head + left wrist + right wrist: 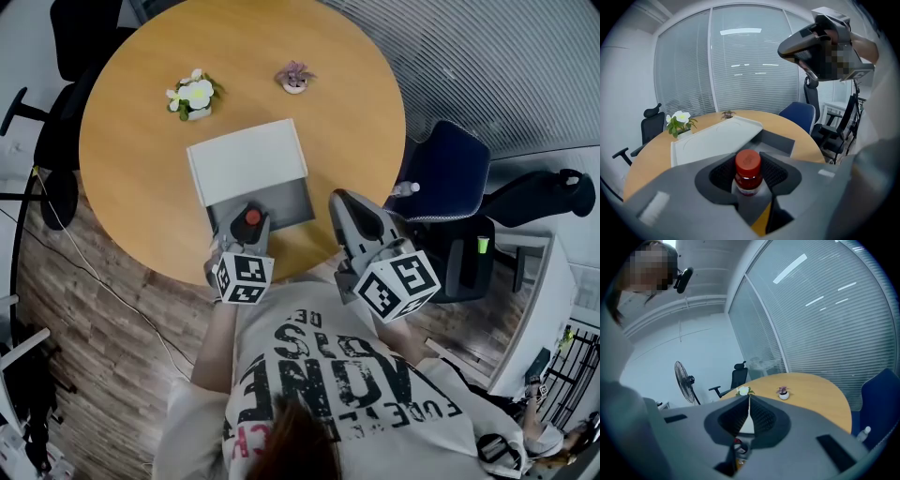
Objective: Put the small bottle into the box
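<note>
The small bottle (252, 216), dark red with a red cap, stands upright between the jaws of my left gripper (249, 221), which is shut on it. It hangs over the near left corner of the box's grey tray (286, 201); the box's white lid (248, 159) lies open behind. In the left gripper view the bottle (748, 172) sits gripped between the ribbed pads, with the lid (712, 138) beyond. My right gripper (339, 199) is raised at the table's front edge, right of the box, its jaws shut and empty (749, 399).
The round wooden table (141, 141) carries a white-flowered plant (193, 96) and a small purple plant (294, 77) at the back. A blue chair (441, 178) with a clear bottle (405, 189) stands right of the table. Black chairs (56, 141) stand to the left.
</note>
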Tool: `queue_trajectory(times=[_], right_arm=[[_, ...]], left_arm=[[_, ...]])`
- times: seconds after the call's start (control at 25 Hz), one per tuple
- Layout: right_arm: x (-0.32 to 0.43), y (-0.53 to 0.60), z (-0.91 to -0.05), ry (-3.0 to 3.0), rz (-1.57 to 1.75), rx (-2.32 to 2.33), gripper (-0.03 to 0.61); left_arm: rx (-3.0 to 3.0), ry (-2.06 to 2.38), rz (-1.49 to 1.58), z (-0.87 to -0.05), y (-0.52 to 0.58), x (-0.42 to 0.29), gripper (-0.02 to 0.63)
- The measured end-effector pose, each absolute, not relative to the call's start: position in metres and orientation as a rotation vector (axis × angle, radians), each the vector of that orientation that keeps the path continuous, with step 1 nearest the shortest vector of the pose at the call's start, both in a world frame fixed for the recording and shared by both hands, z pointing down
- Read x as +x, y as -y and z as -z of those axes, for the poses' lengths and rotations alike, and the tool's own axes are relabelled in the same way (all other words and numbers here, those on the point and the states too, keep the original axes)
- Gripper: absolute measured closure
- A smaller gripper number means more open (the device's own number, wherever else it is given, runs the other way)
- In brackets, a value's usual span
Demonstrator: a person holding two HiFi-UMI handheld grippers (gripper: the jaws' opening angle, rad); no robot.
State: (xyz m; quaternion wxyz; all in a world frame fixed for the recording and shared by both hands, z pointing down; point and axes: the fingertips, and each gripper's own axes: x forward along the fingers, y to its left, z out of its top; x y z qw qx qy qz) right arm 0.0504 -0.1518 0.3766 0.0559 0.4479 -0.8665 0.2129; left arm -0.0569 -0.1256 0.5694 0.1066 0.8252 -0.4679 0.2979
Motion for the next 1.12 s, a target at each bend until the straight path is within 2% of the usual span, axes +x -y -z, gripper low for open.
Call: queue_trajectory(times=[1.12], right_arm=[[0.01, 0.133, -0.373, 2.67, -0.619, 1.297, 0.563]], left_arm=[[2.429, 1.375, -0.792, -0.569, 0.127, -0.056, 0.449]])
